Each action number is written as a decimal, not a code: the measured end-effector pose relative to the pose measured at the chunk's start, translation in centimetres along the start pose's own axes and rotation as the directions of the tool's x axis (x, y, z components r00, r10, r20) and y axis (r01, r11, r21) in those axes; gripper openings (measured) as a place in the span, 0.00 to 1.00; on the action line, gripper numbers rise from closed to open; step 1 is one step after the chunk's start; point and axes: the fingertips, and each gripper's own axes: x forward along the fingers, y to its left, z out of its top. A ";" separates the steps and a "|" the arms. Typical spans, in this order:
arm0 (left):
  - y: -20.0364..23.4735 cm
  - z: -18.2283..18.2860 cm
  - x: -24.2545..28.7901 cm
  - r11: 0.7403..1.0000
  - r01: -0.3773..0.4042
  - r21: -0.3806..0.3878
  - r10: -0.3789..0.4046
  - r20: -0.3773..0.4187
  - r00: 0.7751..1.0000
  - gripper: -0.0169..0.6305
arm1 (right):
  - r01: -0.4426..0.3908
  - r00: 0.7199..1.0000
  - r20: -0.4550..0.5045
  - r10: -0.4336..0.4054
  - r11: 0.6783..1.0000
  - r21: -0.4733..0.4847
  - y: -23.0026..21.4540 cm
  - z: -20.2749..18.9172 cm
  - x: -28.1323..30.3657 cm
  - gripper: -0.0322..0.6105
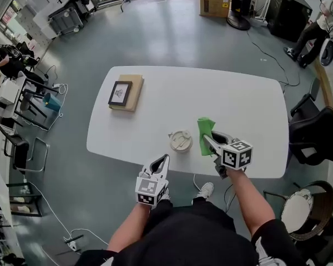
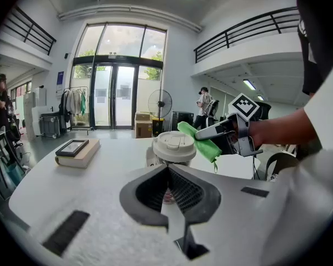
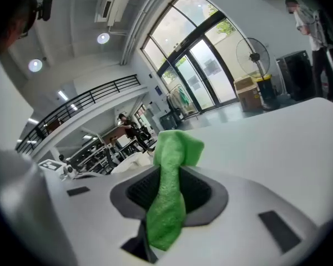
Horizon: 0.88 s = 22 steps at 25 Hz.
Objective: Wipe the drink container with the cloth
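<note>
A paper drink cup with a white lid stands near the front edge of the white table. My right gripper is just right of the cup and shut on a green cloth, which sticks out past its fingertips. In the right gripper view the cloth hangs pinched in that gripper. My left gripper is shut and empty, a short way in front of the cup. In the left gripper view the cup stands straight ahead of the gripper, with the cloth beside the lid.
A tan book with a black framed picture on it lies at the table's far left. Black chairs stand off the right end, and a round stool is at the near right. A person sits at the far right of the room.
</note>
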 end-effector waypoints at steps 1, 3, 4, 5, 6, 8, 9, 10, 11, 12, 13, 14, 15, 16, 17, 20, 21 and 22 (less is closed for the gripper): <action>-0.1 0.1 0.0 1.000 -0.010 -0.003 0.010 0.000 1.000 0.05 | -0.031 0.999 -0.007 0.031 1.000 -0.002 0.0 0.3 0.3 0.22; -0.2 0.0 0.2 1.000 -0.027 -0.008 0.027 0.002 1.000 0.05 | -0.084 0.996 -0.025 0.084 0.996 0.004 -0.2 0.6 1.0 0.22; -0.3 -0.2 0.3 0.999 -0.032 -0.011 0.032 0.002 0.999 0.05 | -0.109 0.993 -0.038 0.109 0.994 0.014 -0.4 0.6 1.3 0.21; -0.4 -0.5 0.4 0.999 -0.036 -0.015 0.036 0.000 0.999 0.05 | -0.135 0.989 -0.053 0.136 0.991 0.027 -0.5 0.5 1.6 0.21; -0.4 -0.8 0.5 0.999 -0.042 -0.019 0.042 -0.003 0.999 0.05 | -0.161 0.984 -0.067 0.163 0.986 0.041 -0.5 0.4 1.9 0.21; -0.4 -1.0 0.7 0.998 -0.055 -0.029 0.055 -0.006 0.998 0.05 | -0.209 0.973 -0.092 0.214 0.976 0.063 -0.3 0.3 2.6 0.21; -0.5 -1.1 0.7 0.997 -0.062 -0.035 0.061 -0.006 0.998 0.05 | -0.230 0.966 -0.102 0.237 0.970 0.076 -0.3 0.2 2.9 0.21; -0.5 -1.2 0.7 0.997 -0.068 -0.041 0.068 -0.007 0.998 0.05 | -0.252 0.959 -0.109 0.262 0.963 0.094 -0.2 0.2 3.2 0.21; -0.6 -1.3 0.8 0.996 -0.074 -0.047 0.073 -0.007 0.997 0.05 | -0.276 0.951 -0.116 0.288 0.955 0.113 -0.2 0.2 3.4 0.21; -0.7 -1.5 0.9 0.995 -0.079 -0.052 0.079 -0.007 0.997 0.05 | -0.300 0.941 -0.122 0.316 0.944 0.133 0.0 0.1 3.6 0.21; -0.8 -1.7 1.0 0.995 -0.085 -0.056 0.084 -0.008 0.996 0.05 | -0.326 0.930 -0.127 0.346 0.933 0.153 0.1 0.1 3.8 0.21; -0.9 -1.8 1.0 0.994 -0.090 -0.057 0.089 -0.011 0.996 0.05 | -0.353 0.917 -0.130 0.376 0.920 0.173 0.4 0.1 3.9 0.21; -0.9 -1.8 1.1 0.994 -0.095 -0.058 0.094 -0.013 0.995 0.05 | -0.377 0.905 -0.130 0.405 0.906 0.193 0.7 0.1 4.0 0.21; -0.8 -1.9 1.0 0.993 -0.099 -0.059 0.099 -0.016 0.995 0.05 | -0.398 0.895 -0.127 0.428 0.893 0.211 0.9 0.1 4.2 0.21; -0.7 -1.9 0.8 0.993 -0.105 -0.061 0.104 -0.018 0.994 0.05 | -0.412 0.886 -0.126 0.445 0.883 0.224 1.1 0.1 4.5 0.21; -0.3 -2.3 0.4 0.990 -0.121 -0.071 0.119 -0.025 0.993 0.05 | -0.435 0.870 -0.140 0.472 0.870 0.233 1.6 -0.1 5.4 0.21; -0.2 -2.5 0.3 0.989 -0.125 -0.074 0.123 -0.028 0.992 0.05 | -0.438 0.866 -0.150 0.476 0.869 0.231 1.8 -0.3 5.6 0.21; 0.0 -2.5 0.3 0.989 -0.128 -0.075 0.126 -0.032 0.991 0.05 | -0.438 0.864 -0.161 0.477 0.870 0.227 1.9 -0.4 5.9 0.21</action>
